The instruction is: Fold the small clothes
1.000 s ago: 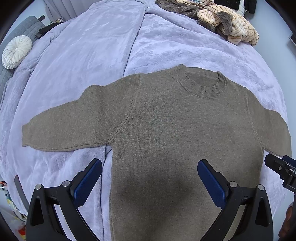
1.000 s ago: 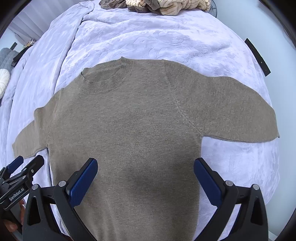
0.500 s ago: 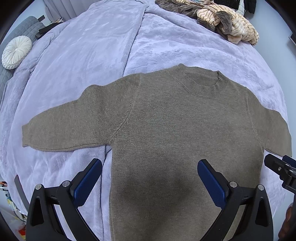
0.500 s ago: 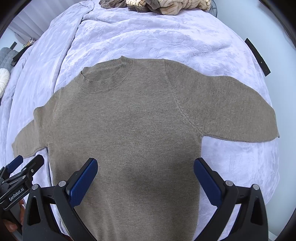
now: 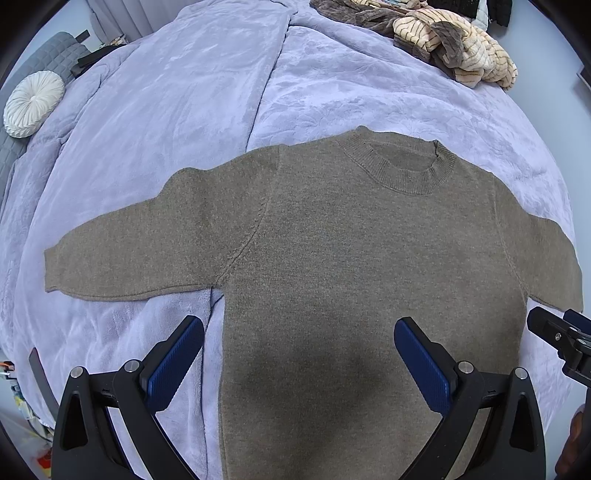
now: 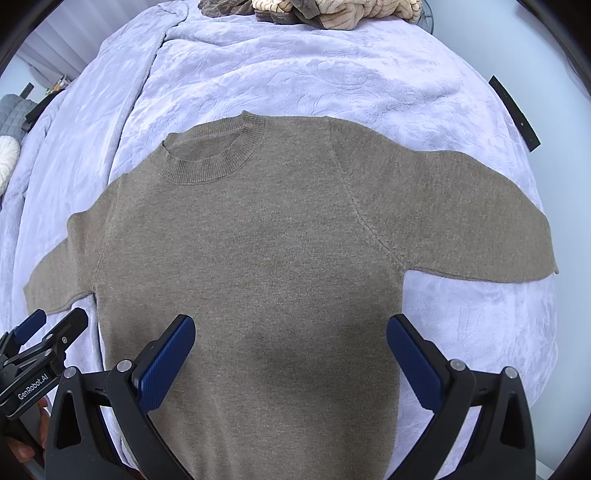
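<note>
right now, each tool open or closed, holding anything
left tool: open, holding nothing, above the sweater.
right tool: open, holding nothing, above the same sweater.

The brown sweater (image 5: pixel 332 280) runs off the near edge of both wrist views, its hem unseen. In the left wrist view its right sleeve end passes behind the right gripper (image 5: pixel 554 328), itself cut by the frame's right edge. The far clothes pile (image 6: pixel 325 11) is cropped at the top.
</note>
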The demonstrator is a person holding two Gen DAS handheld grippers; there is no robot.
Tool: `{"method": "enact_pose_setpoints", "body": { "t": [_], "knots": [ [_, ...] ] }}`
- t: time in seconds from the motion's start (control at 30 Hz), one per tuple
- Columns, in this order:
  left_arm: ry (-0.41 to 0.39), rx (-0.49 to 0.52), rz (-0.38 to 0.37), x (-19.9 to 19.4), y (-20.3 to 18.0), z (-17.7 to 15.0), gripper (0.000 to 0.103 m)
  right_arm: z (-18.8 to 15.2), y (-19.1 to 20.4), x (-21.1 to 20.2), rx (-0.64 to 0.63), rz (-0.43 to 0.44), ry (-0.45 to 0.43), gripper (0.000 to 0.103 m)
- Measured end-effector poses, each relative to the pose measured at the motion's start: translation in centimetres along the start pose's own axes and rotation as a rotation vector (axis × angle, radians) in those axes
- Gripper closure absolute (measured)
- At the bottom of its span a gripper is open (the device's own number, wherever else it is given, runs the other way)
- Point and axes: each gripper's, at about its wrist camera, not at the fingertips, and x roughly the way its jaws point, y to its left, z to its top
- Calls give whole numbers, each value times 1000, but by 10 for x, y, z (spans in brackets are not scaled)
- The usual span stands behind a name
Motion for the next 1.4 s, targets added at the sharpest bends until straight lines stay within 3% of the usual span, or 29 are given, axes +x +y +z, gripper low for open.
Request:
{"method": "enact_pose_setpoints", "body": {
  "t": [1.4],
  "knots": [
    [20, -13, -5, 2, 3, -5, 0, -8, 2, 3, -16, -17, 0, 0]
  ]
}}
